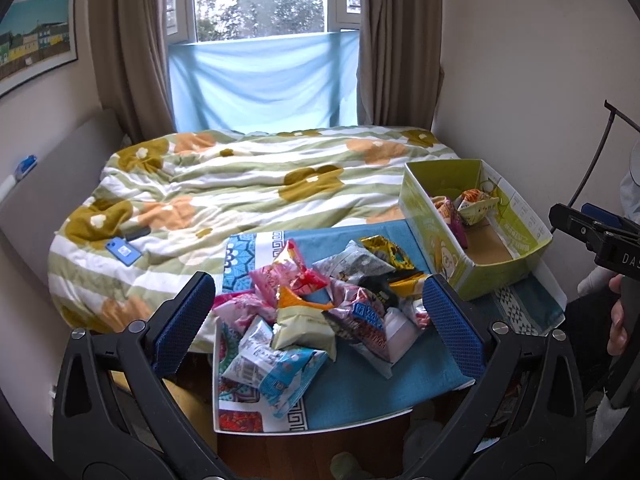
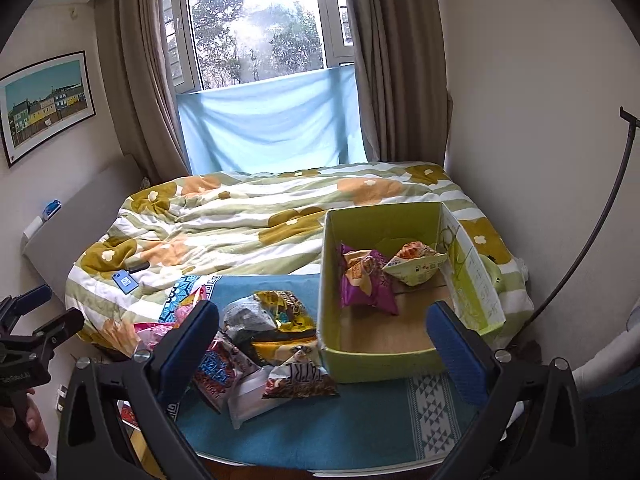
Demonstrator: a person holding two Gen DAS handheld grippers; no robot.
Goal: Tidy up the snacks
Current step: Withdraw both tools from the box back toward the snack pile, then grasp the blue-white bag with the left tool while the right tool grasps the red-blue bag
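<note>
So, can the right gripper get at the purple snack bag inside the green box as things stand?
Probably yes. The right gripper is open and empty, the green box has no lid, and the purple snack bag lies uncovered by the left wall, with only the pale green bag beside it.

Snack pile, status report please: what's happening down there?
Left gripper, right gripper: open, empty. Two packets in green box; snack pile waiting beside it. Nothing blocking.

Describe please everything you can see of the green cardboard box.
The green box is an open-topped carton, printed green outside, plain brown cardboard floor inside. It stands upright on the blue cloth, its far end against the flowered quilt. Two snack packs lie inside at the far end: a purple pack and a pale green pack.
</note>
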